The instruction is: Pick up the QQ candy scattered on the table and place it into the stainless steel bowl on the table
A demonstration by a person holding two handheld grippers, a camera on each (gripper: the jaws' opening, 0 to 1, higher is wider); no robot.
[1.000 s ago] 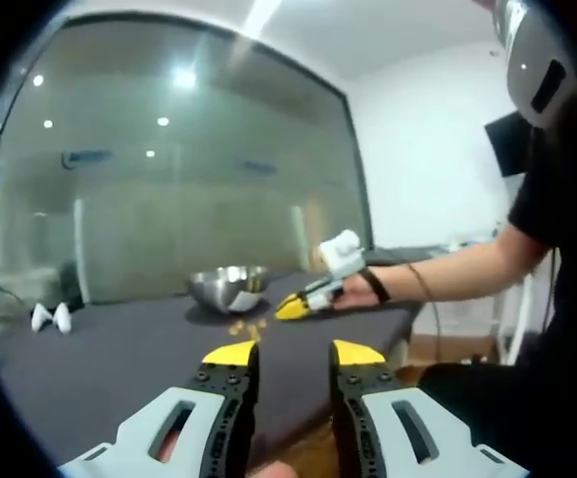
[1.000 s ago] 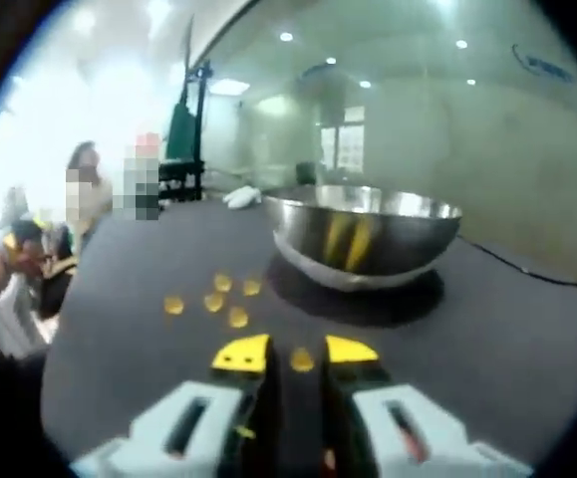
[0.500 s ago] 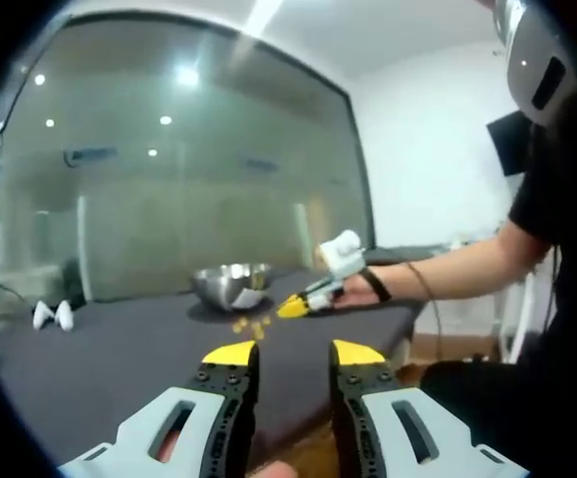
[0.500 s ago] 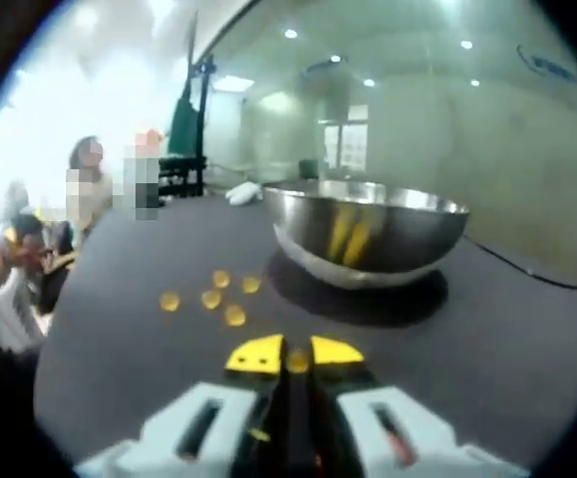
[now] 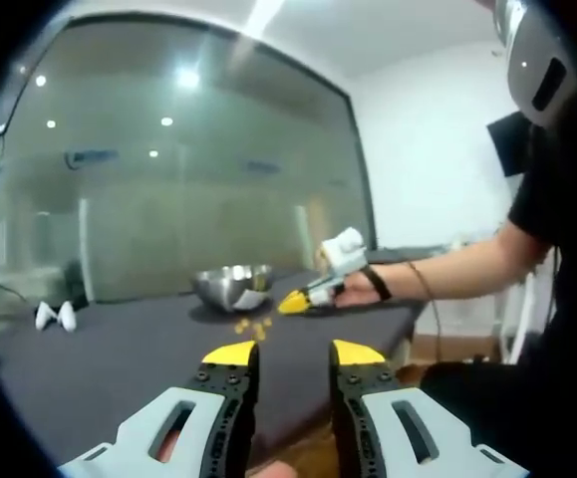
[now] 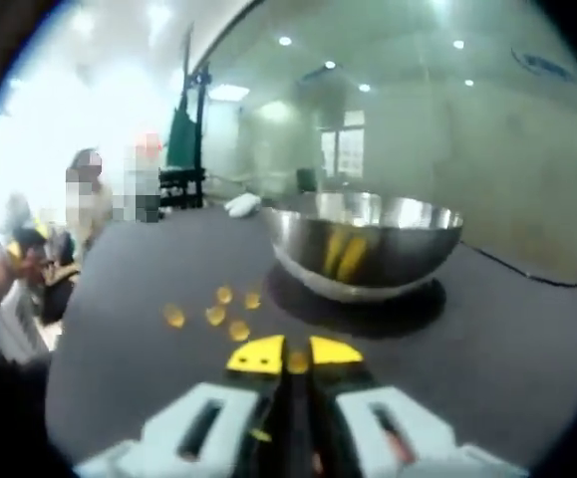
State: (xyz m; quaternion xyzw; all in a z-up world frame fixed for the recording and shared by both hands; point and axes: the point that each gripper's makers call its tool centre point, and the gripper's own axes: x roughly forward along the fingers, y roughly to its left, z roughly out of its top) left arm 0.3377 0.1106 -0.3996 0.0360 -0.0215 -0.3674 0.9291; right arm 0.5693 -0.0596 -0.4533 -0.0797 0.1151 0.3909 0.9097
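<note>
In the right gripper view my right gripper point(image 6: 295, 355) is shut on a yellow QQ candy point(image 6: 296, 361), held a little above the dark table. Several more yellow candies point(image 6: 216, 315) lie on the table to its left. The stainless steel bowl point(image 6: 366, 242) stands just ahead and to the right. In the left gripper view my left gripper point(image 5: 293, 353) hangs open near the table's front edge with nothing between its fingers. Far ahead in that view sit the bowl point(image 5: 231, 286), the candies point(image 5: 249, 326) and the right gripper point(image 5: 293, 302) in a person's hand.
The dark table point(image 6: 487, 349) runs up to a glass wall. Two white objects point(image 5: 52, 316) lie at its far left end in the left gripper view. People stand beyond the table's left side in the right gripper view. A black cable point(image 6: 527, 274) trails behind the bowl.
My right gripper closed on the candy between its jaws and has lifted it slightly. The left gripper has stayed still and open.
</note>
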